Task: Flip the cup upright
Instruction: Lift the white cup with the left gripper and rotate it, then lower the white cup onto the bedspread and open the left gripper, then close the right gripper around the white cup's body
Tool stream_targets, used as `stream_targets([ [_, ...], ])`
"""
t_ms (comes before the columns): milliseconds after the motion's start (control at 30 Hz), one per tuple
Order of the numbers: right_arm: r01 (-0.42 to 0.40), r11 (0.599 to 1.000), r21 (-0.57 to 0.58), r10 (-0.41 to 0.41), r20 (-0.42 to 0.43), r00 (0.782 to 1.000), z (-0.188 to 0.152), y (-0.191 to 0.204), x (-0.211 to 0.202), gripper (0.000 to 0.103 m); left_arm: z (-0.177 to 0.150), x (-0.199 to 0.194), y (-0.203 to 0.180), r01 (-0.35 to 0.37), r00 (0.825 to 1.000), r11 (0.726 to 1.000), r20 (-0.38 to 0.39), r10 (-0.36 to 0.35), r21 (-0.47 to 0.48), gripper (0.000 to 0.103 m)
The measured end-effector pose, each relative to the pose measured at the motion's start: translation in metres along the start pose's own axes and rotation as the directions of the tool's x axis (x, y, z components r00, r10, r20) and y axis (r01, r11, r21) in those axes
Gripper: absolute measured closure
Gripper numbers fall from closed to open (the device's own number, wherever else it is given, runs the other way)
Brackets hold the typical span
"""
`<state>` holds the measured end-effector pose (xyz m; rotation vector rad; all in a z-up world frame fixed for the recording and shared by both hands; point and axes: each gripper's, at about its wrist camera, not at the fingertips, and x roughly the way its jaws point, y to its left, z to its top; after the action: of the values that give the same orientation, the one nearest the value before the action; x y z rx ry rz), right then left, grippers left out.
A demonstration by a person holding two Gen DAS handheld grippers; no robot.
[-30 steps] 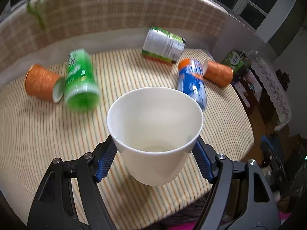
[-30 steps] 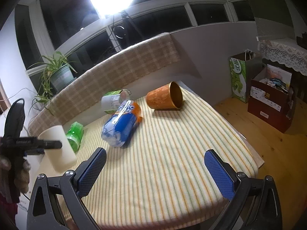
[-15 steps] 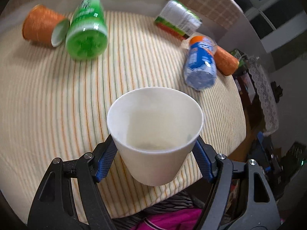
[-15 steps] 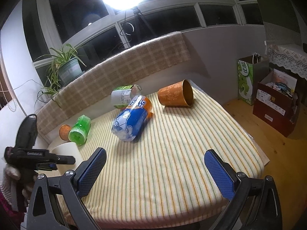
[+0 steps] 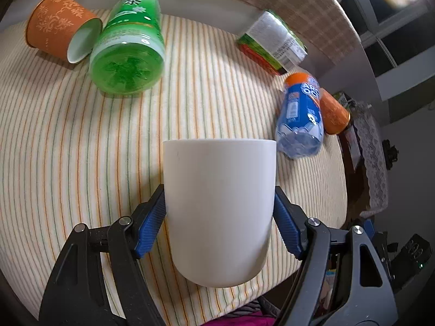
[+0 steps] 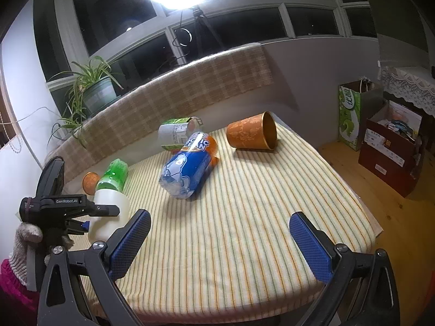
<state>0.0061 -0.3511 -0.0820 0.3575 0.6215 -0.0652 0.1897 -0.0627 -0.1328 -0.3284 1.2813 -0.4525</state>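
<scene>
My left gripper (image 5: 220, 212) is shut on a plain white cup (image 5: 218, 206), held upright with its rim on top, over the near left part of the striped table (image 5: 81, 141). In the right wrist view the cup (image 6: 110, 213) shows in the left gripper (image 6: 89, 216), with its base at or just above the cloth; I cannot tell whether it touches. My right gripper (image 6: 220, 240) is open and empty above the table's front edge.
A green bottle (image 5: 127, 49), an orange cup (image 5: 59, 30), a green-and-white can (image 5: 274, 43), a blue bottle (image 5: 300, 116) and a second orange cup (image 6: 251, 135) all lie on their sides further back. A checked bench back (image 6: 190, 87) runs behind; boxes (image 6: 391, 141) stand on the floor at right.
The left gripper has tilted the white cup from mouth-toward-camera to upright and lowered it toward the cloth. The right gripper has stayed open, shifting only slightly.
</scene>
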Motion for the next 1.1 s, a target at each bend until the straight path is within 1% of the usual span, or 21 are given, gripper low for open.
stream_targets([
  [100,-0.011,1.0,-0.003,0.011,-0.01,1.0,0.0,0.003,0.002,0.0,0.003,0.002,0.003,0.021,1.0,1.0,-0.013,-0.021,-0.014,0.026],
  [167,-0.035,0.999,0.001,0.035,-0.026,0.999,0.001,0.005,0.004,0.0,0.004,0.001,0.008,0.046,0.999,0.998,-0.023,-0.046,-0.037,0.025],
  [333,-0.101,0.995,0.001,0.101,-0.06,0.993,0.003,0.014,0.008,0.0,0.006,-0.008,0.013,0.05,0.999,0.998,-0.01,-0.05,-0.047,0.025],
  [467,-0.197,0.979,0.058,0.202,-0.122,0.972,0.01,0.019,0.02,0.0,0.0,-0.018,0.017,0.048,0.999,0.998,-0.001,-0.048,-0.038,0.025],
  [567,-0.266,0.959,0.097,0.28,-0.168,0.945,0.018,0.03,0.033,0.0,-0.006,-0.028,0.018,0.052,0.999,0.998,0.008,-0.052,-0.027,0.025],
  [633,-0.307,0.947,0.093,0.319,-0.197,0.927,0.024,0.042,0.042,0.0,-0.013,-0.04,0.018,0.042,0.998,0.999,0.037,-0.041,-0.012,0.025],
  [733,-0.347,0.936,0.06,0.351,-0.25,0.902,0.032,0.064,0.058,0.0,-0.028,-0.067,0.02,0.031,0.993,0.999,0.116,-0.032,0.01,0.025],
  [800,-0.373,0.927,0.047,0.369,-0.295,0.881,0.033,0.077,0.071,0.0,-0.044,-0.087,0.022,0.022,0.982,1.0,0.189,-0.025,0.017,0.025],
  [833,-0.377,0.925,0.045,0.37,-0.324,0.87,0.034,0.084,0.08,0.0,-0.055,-0.098,0.023,0.003,0.973,1.0,0.23,-0.009,0.026,0.025],
  [900,-0.39,0.92,0.046,0.379,-0.368,0.849,0.037,0.096,0.096,0.0,-0.074,-0.11,0.023,-0.038,0.959,0.999,0.282,0.026,0.038,0.025],
  [967,-0.401,0.915,0.05,0.382,-0.426,0.82,0.039,0.11,0.114,0.001,-0.092,-0.118,0.027,-0.062,0.947,0.998,0.317,0.049,0.031,0.025],
  [1033,-0.416,0.907,0.065,0.397,-0.462,0.793,0.042,0.115,0.129,0.001,-0.111,-0.124,0.034,-0.078,0.934,0.997,0.349,0.073,-0.001,0.025],
  [1067,-0.423,0.903,0.07,0.402,-0.485,0.777,0.044,0.119,0.138,0.001,-0.117,-0.125,0.038,-0.077,0.932,0.997,0.355,0.078,-0.017,0.025],
  [1100,-0.424,0.903,0.075,0.402,-0.501,0.766,0.044,0.122,0.144,0.002,-0.124,-0.125,0.042,-0.071,0.931,0.997,0.356,0.08,-0.037,0.025],
])
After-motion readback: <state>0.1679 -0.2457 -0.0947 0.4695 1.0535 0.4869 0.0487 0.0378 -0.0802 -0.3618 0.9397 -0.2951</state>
